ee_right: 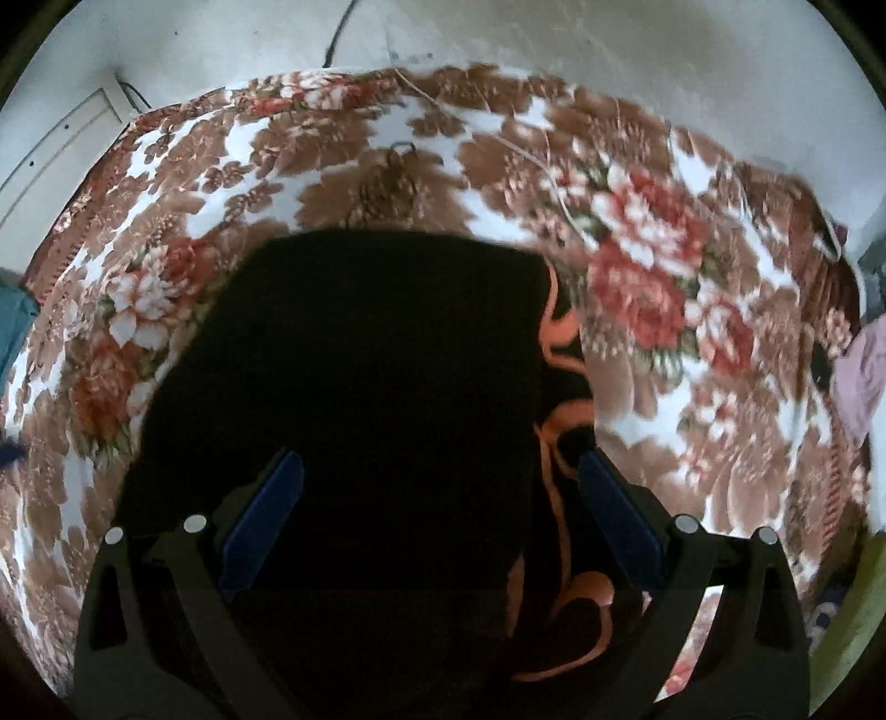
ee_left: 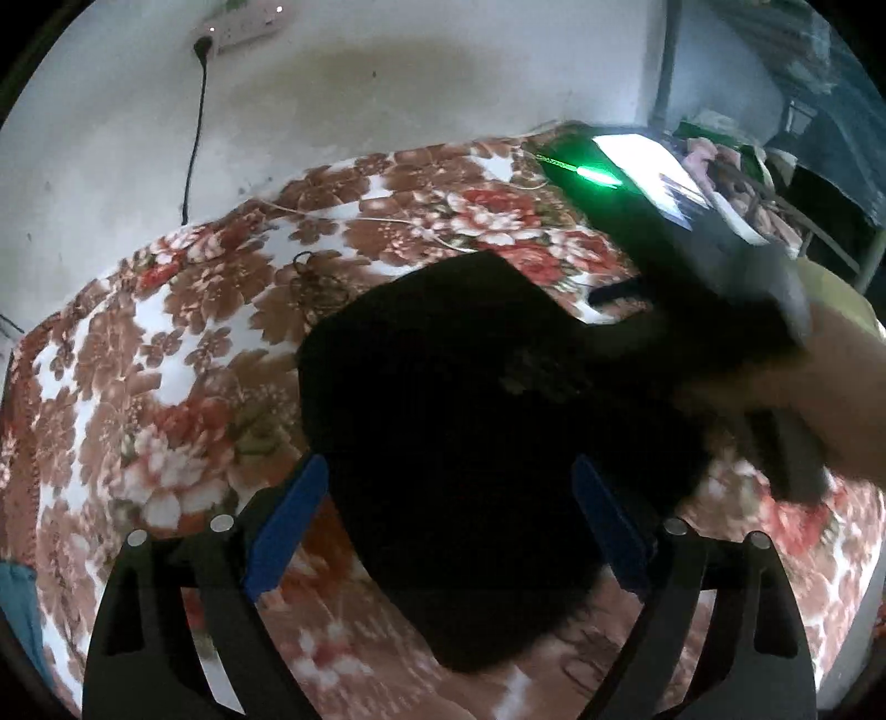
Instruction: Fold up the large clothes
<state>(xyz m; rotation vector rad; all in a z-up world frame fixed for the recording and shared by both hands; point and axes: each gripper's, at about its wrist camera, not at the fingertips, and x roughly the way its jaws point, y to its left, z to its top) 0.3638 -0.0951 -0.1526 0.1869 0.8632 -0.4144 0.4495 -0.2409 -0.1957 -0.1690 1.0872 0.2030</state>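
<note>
A black garment [ee_left: 470,387] lies folded on a bed covered by a brown-and-red floral blanket [ee_left: 166,360]. In the right wrist view the garment [ee_right: 360,360] shows an orange print [ee_right: 559,332] along its right edge. My left gripper [ee_left: 448,465] hovers over the garment's near part, its blue pads [ee_left: 288,526] wide apart and open, nothing pinched. My right gripper [ee_right: 440,459] is also open, with the cloth lying beneath and between its pads [ee_right: 620,526]. In the left wrist view a hand [ee_left: 819,399] holds the right tool, blurred, its green light [ee_left: 595,176] glowing.
A pale wall runs behind the bed, with a power strip [ee_left: 238,30] and a black cable [ee_left: 194,138]. A thin white cord [ee_left: 387,221] and a small dark tangle [ee_right: 393,177] lie on the blanket. Pink clothes [ee_right: 858,376] sit at the right, teal cloth [ee_left: 16,598] at the left.
</note>
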